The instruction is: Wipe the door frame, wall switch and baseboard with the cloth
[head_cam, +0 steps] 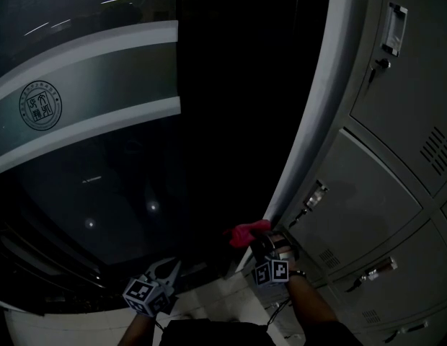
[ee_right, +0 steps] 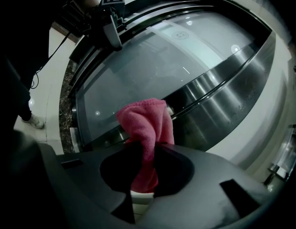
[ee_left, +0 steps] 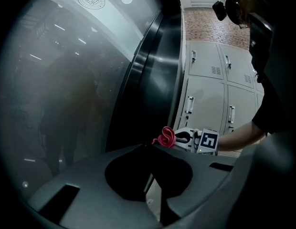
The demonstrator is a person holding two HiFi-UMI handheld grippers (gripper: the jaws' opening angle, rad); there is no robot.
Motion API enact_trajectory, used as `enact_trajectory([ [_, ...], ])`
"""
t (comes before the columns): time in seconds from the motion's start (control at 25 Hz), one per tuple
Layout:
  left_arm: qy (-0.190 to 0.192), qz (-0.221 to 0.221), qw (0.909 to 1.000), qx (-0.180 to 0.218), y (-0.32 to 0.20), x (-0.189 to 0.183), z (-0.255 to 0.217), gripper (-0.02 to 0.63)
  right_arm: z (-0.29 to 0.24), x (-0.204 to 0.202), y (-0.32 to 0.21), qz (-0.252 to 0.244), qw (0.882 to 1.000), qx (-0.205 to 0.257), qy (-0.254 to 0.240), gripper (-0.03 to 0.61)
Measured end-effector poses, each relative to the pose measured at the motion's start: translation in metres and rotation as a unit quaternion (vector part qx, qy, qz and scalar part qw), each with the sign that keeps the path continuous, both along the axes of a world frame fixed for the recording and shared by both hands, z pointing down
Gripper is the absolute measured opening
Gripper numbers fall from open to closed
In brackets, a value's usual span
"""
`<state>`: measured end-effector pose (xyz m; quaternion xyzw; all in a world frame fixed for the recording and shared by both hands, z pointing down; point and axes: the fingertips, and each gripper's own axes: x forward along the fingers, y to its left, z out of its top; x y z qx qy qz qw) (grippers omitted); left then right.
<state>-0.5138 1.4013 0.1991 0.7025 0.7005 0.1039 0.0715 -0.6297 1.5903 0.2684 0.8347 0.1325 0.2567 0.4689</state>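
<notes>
A pink cloth (head_cam: 249,233) is bunched in my right gripper (head_cam: 261,242), which is shut on it low beside the white door frame (head_cam: 317,121). In the right gripper view the cloth (ee_right: 145,123) sticks up from between the jaws of the right gripper (ee_right: 145,147), in front of the silver metal frame strip (ee_right: 219,85) and the glass door (ee_right: 153,66). My left gripper (head_cam: 168,269) hangs lower left above the floor, its jaws together and holding nothing. The left gripper view shows the cloth (ee_left: 166,137) and the right gripper (ee_left: 179,138) beyond the left gripper (ee_left: 144,149).
Grey lockers (head_cam: 382,193) with handles line the right side next to the frame. The glass door carries a frosted band with a round logo (head_cam: 40,107). Pale floor tiles (head_cam: 216,294) lie below. A cable and a shoe (ee_right: 33,122) show at the left.
</notes>
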Motion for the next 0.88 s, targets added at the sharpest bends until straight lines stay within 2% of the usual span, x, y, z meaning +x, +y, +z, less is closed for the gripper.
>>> enact_trajectory([
  [0.6, 0.001, -0.001, 1.0, -0.003, -0.007, 0.005, -0.003, -0.006, 0.033, -0.001, -0.007, 0.008, 0.999, 0.024, -0.047, 0.055],
  [0.72, -0.002, 0.0, 1.0, -0.004, -0.01, 0.006, -0.003, -0.006, 0.012, -0.009, -0.017, 0.011, 0.999, 0.031, -0.032, 0.055],
  [0.88, 0.0, 0.008, 0.9999, -0.012, -0.006, 0.011, -0.006, -0.006, -0.057, -0.019, -0.025, 0.024, 0.999, 0.023, 0.027, 0.055],
])
